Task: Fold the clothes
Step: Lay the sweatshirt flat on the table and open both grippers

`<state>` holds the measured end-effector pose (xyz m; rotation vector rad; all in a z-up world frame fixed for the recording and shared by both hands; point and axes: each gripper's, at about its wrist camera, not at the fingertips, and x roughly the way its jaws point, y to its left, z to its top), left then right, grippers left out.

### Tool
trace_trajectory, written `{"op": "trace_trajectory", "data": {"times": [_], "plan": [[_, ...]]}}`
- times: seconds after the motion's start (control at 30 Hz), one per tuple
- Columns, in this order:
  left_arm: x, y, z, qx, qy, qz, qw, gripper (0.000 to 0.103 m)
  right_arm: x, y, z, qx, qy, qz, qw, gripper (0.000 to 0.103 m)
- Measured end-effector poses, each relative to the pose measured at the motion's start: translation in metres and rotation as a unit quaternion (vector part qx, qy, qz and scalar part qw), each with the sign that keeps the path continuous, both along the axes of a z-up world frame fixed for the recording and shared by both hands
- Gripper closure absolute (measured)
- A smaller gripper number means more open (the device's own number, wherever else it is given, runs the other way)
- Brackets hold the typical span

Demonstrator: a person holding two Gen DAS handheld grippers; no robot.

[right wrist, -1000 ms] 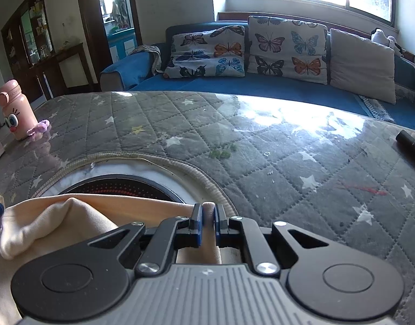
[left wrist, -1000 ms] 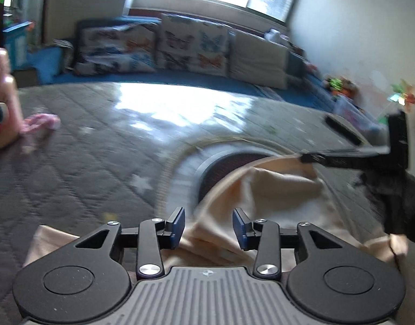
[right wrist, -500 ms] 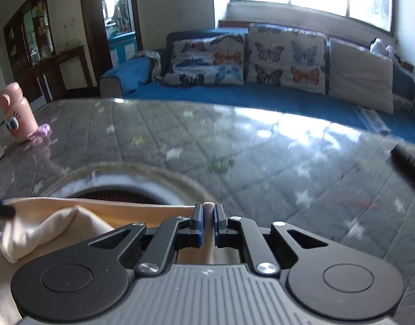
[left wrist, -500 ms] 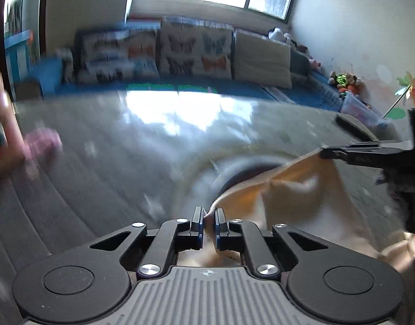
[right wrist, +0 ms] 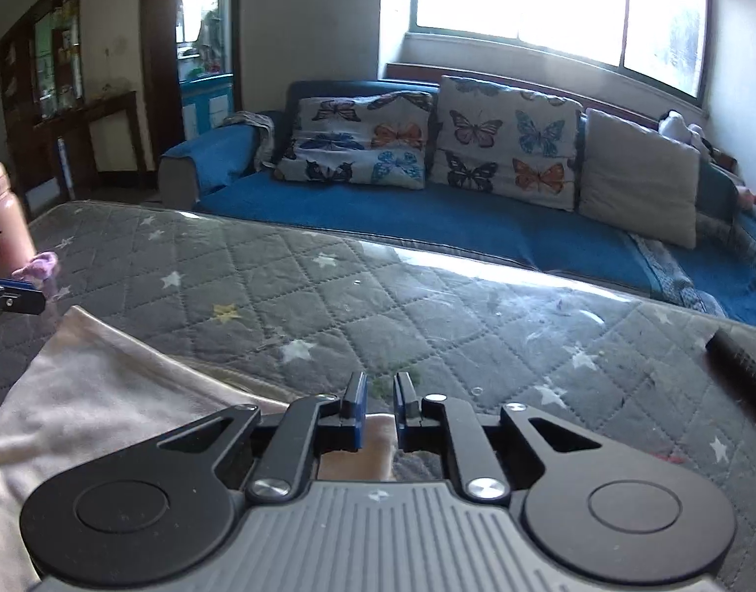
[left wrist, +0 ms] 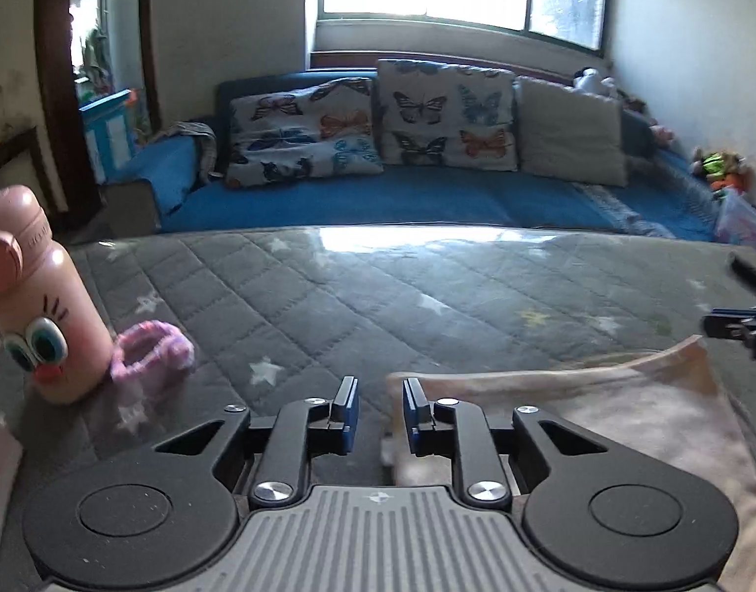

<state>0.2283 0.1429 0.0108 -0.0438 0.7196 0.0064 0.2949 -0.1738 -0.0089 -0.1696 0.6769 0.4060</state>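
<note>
The cream garment (left wrist: 600, 424) is lying flat on the grey quilted star-print table cover (left wrist: 378, 306), on the side nearest the cameras, well in front of the blue sofa (left wrist: 427, 197) that is running along the cover's far edge. The left gripper (left wrist: 378, 397) is hovering over the garment's left corner with its jaws just having been opening; the cloth's edge is lying between them, but the pads are not pressing on it. The right gripper (right wrist: 378, 394) is sitting over the garment's right edge, its jaws slightly apart and having just been opening, with cloth below them and nothing clamped. A pink bottle (left wrist: 37, 306) is standing left of the garment, touching a purple scrunchie (left wrist: 151, 355).
</note>
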Motion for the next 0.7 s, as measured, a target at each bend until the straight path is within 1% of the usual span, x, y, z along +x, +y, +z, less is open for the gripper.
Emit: {"op": "trace_trajectory", "data": {"times": [0.13, 0.2, 0.27, 0.33, 0.37, 0.43, 0.5, 0.57, 0.6, 0.7], "plan": [[-0.011, -0.011, -0.002, -0.030, 0.014, -0.040, 0.9986, 0.081, -0.007, 0.006, -0.002, 0.011, 0.025, 0.033, 0.999, 0.091], [-0.012, -0.017, -0.007, -0.034, 0.023, -0.050, 0.9979, 0.081, -0.010, 0.012, -0.008, 0.014, 0.042, 0.046, 0.998, 0.090], [-0.013, -0.022, -0.012, -0.034, 0.033, -0.058, 0.9972, 0.081, -0.015, 0.019, -0.013, 0.011, 0.056, 0.059, 0.997, 0.087], [-0.018, -0.025, -0.015, -0.034, 0.039, -0.065, 0.9965, 0.081, -0.025, 0.025, -0.016, -0.002, 0.060, 0.078, 0.995, 0.085], [-0.022, -0.026, -0.014, -0.033, 0.040, -0.067, 0.9964, 0.081, -0.031, 0.029, -0.017, -0.008, 0.061, 0.088, 0.994, 0.084], [-0.031, -0.028, -0.013, -0.031, 0.040, -0.070, 0.9962, 0.081, -0.043, 0.035, -0.017, -0.016, 0.062, 0.105, 0.992, 0.074], [-0.044, -0.024, -0.011, -0.036, 0.039, -0.068, 0.9963, 0.080, -0.057, 0.041, -0.017, -0.023, 0.064, 0.121, 0.990, 0.072], [-0.058, -0.021, -0.009, -0.035, 0.037, -0.063, 0.9967, 0.074, -0.073, 0.047, -0.017, -0.025, 0.067, 0.138, 0.988, 0.070], [-0.065, -0.020, -0.008, -0.035, 0.036, -0.060, 0.9969, 0.072, -0.081, 0.050, -0.017, -0.026, 0.069, 0.145, 0.987, 0.068], [-0.090, -0.019, -0.004, -0.037, 0.033, -0.059, 0.9970, 0.069, -0.107, 0.058, -0.016, -0.026, 0.073, 0.169, 0.983, 0.066]]}}
